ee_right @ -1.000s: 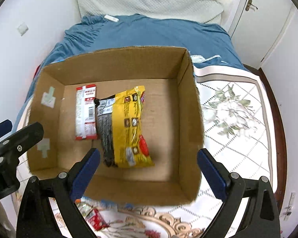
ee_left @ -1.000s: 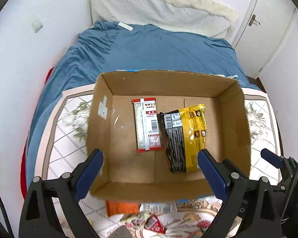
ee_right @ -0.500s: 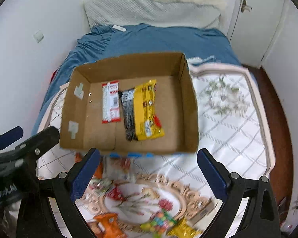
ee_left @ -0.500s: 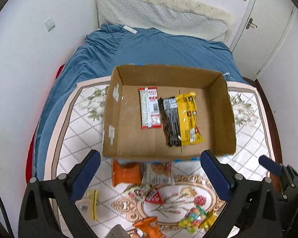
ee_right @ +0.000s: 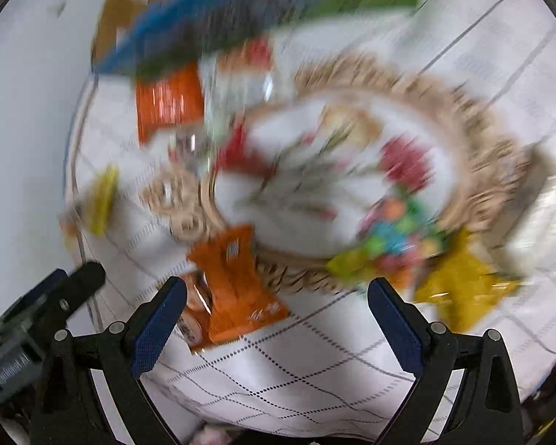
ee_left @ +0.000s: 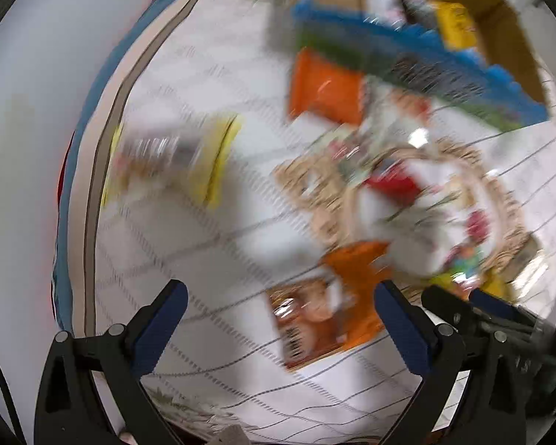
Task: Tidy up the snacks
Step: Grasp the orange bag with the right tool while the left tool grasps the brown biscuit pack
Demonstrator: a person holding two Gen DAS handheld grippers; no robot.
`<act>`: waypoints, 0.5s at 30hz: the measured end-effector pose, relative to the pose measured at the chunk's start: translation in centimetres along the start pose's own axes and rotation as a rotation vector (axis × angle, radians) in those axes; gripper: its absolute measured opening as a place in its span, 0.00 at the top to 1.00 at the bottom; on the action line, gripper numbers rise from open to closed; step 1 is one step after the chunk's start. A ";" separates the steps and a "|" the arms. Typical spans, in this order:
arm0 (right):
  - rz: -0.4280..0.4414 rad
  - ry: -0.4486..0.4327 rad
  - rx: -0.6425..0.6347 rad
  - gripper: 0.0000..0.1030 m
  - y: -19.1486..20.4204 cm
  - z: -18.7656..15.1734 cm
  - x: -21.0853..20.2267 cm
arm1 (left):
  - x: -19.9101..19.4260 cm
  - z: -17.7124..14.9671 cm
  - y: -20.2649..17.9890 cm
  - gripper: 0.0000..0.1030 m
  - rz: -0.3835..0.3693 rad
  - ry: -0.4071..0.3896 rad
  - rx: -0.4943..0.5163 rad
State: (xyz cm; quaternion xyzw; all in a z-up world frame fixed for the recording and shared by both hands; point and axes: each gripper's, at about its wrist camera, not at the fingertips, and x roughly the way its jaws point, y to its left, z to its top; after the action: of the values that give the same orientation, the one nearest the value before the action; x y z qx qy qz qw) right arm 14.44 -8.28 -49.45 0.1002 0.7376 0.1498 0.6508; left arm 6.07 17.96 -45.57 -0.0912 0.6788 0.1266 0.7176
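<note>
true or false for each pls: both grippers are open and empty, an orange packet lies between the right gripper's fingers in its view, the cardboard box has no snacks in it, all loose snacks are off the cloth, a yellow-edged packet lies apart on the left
1. Both grippers are open and empty. True: the left gripper and right gripper have wide jaws with nothing between the pads.
2. An orange packet lies in view between the right gripper's fingers. True, on the cloth beneath them.
3. The cardboard box has no snacks. False: a yellow packet shows inside.
4. All loose snacks are off the cloth. False: several still lie there.
5. A yellow-edged packet lies apart at left. True.
</note>
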 end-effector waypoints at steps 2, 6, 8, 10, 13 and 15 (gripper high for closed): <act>-0.007 0.041 -0.038 0.03 0.9 -0.2 2.5 | 1.3 -1.0 1.2 0.00 0.031 0.030 -0.017; 0.005 0.113 -0.084 0.04 2.5 -0.1 6.5 | 2.4 -2.2 2.6 0.00 0.050 0.053 -0.054; -0.001 0.149 -0.091 0.18 3.0 -0.2 8.1 | 3.0 -2.5 3.0 0.00 0.046 0.066 -0.078; -0.034 0.175 -0.109 0.37 3.3 -0.4 9.3 | 3.5 -2.5 2.9 0.00 0.043 0.078 -0.091; -0.083 0.161 -0.114 0.50 2.7 -0.8 8.5 | 4.9 -2.2 1.9 0.00 0.007 0.112 -0.100; -0.151 0.141 -0.104 0.50 1.5 -1.1 7.0 | 5.8 -2.2 0.6 0.00 -0.018 0.140 -0.091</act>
State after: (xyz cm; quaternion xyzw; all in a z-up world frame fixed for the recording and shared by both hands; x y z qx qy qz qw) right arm 12.37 -4.63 -55.30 -0.0002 0.7782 0.1450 0.6111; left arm 4.06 18.17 -51.47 -0.1386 0.7200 0.1441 0.6645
